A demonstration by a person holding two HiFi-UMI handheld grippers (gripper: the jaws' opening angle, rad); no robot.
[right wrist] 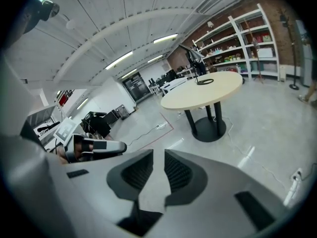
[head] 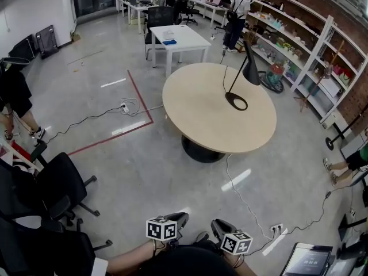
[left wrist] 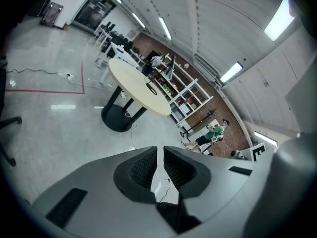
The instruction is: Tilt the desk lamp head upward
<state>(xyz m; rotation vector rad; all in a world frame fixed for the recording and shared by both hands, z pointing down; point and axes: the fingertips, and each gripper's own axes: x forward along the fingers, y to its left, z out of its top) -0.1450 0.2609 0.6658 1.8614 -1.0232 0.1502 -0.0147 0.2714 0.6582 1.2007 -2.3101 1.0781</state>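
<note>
A black desk lamp (head: 244,78) stands on the far right part of a round beige table (head: 201,111). Its ring base (head: 236,101) lies flat and its cone head (head: 251,71) hangs downward. My two grippers are far from it, low at the near edge of the head view: left gripper (head: 179,217), right gripper (head: 219,227). The left gripper (left wrist: 160,151) has its jaws a narrow slit apart with only floor between them. So does the right gripper (right wrist: 158,156). The lamp (left wrist: 170,68) and the lamp (right wrist: 196,63) appear small and distant in both gripper views.
Office chairs (head: 57,183) crowd the near left. A white desk (head: 179,38) stands behind the table, shelves (head: 310,50) line the right wall. Cables and a power strip (head: 276,229) lie on the floor at right. Red tape (head: 141,103) marks the floor. People stand at the back (head: 237,15) and right (head: 351,161).
</note>
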